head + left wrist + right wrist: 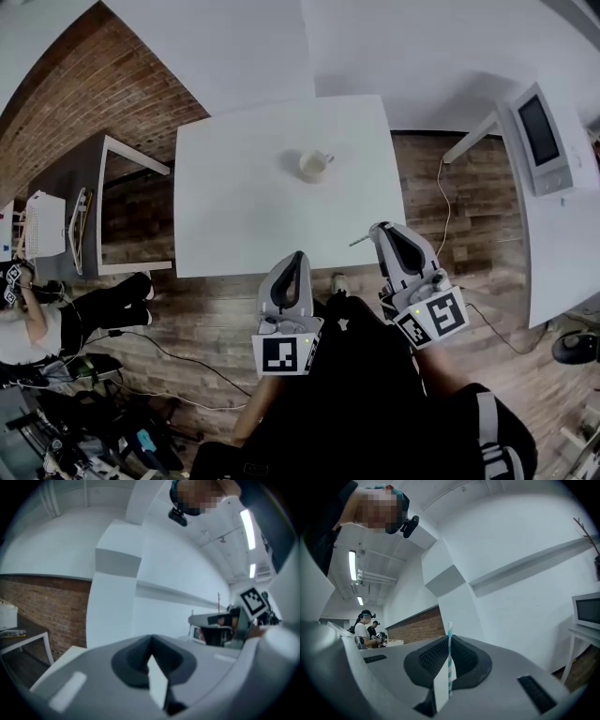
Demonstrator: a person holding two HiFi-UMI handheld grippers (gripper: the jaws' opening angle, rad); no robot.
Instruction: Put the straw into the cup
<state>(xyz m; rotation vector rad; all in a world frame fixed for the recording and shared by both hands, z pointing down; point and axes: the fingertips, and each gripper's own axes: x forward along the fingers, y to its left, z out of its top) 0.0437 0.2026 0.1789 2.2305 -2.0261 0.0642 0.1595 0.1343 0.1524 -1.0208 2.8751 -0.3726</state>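
Note:
A pale cup [315, 165] with a handle stands alone near the middle of the white table [244, 216]. My right gripper [380, 230] is held just off the table's front edge, shut on a teal-and-white striped straw [450, 656]. The straw's end sticks out to the left of the jaws as a thin stick [360, 241]. In the right gripper view the straw stands upright between the closed jaws [449, 641]. My left gripper [298, 255] is lower, over the floor in front of the table, and its jaws [151, 641] are shut with nothing in them.
A grey side table [103, 187] stands at the left by the brick wall [112, 84]. At the right a white desk [562, 244] carries a screen-fronted device [542, 139]. A person [37, 323] sits at the far left. Cables [178, 366] run across the wooden floor.

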